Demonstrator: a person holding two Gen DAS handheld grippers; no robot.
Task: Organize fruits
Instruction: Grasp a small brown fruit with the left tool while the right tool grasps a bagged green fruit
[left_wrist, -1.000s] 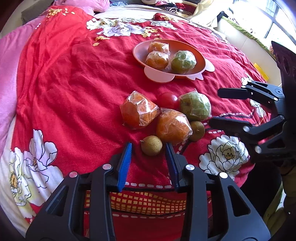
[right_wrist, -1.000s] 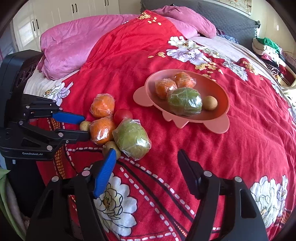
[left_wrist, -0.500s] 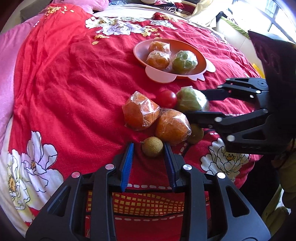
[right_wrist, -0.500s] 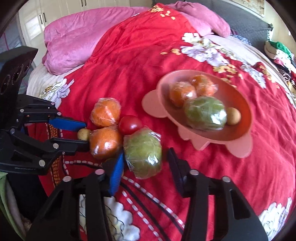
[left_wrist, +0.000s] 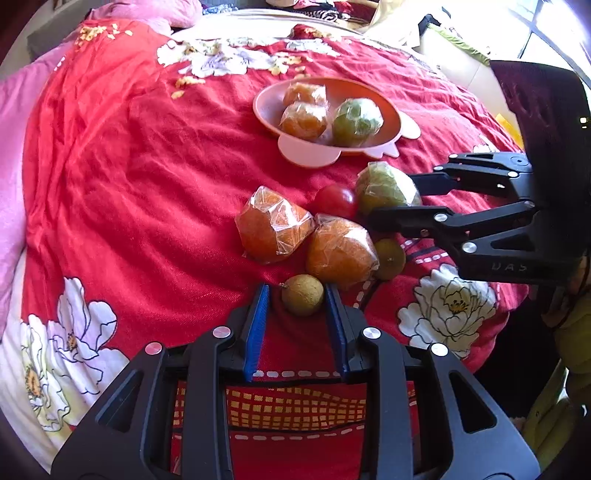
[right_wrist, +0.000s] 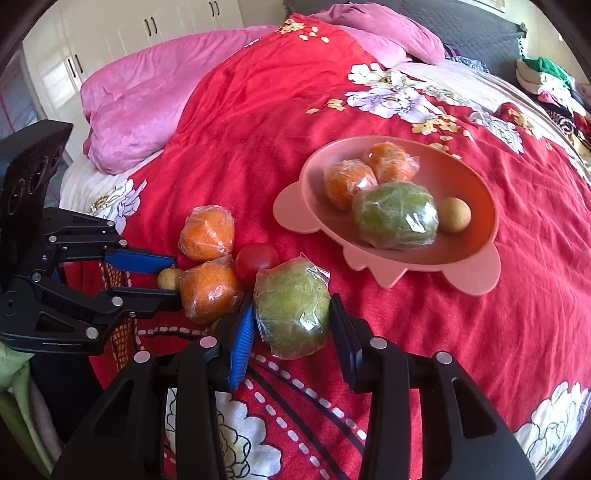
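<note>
A small brown longan (left_wrist: 303, 295) lies on the red quilt between the tips of my left gripper (left_wrist: 295, 291). Its jaws are closing: the right pad touches the fruit and a sliver of cloth shows at the left pad. My right gripper (right_wrist: 291, 314) is shut on a plastic-wrapped green fruit (right_wrist: 291, 306), both pads against its sides. Beside it lie two wrapped oranges (right_wrist: 208, 288), a red tomato (right_wrist: 258, 256) and another small brown fruit (left_wrist: 388, 258). The pink plate (right_wrist: 469, 173) farther back holds two wrapped oranges, a wrapped green fruit and a longan.
The red flowered quilt (left_wrist: 129, 166) covers the bed, with a pink duvet (right_wrist: 147, 103) bunched at its far left. Clothes are piled at the far right edge (right_wrist: 546, 77). A person's yellow-green sleeve (left_wrist: 569, 332) shows behind the right gripper.
The right gripper moved forward over the green fruit and its jaws closed onto it. The left gripper's jaws narrowed around the longan without shifting place.
</note>
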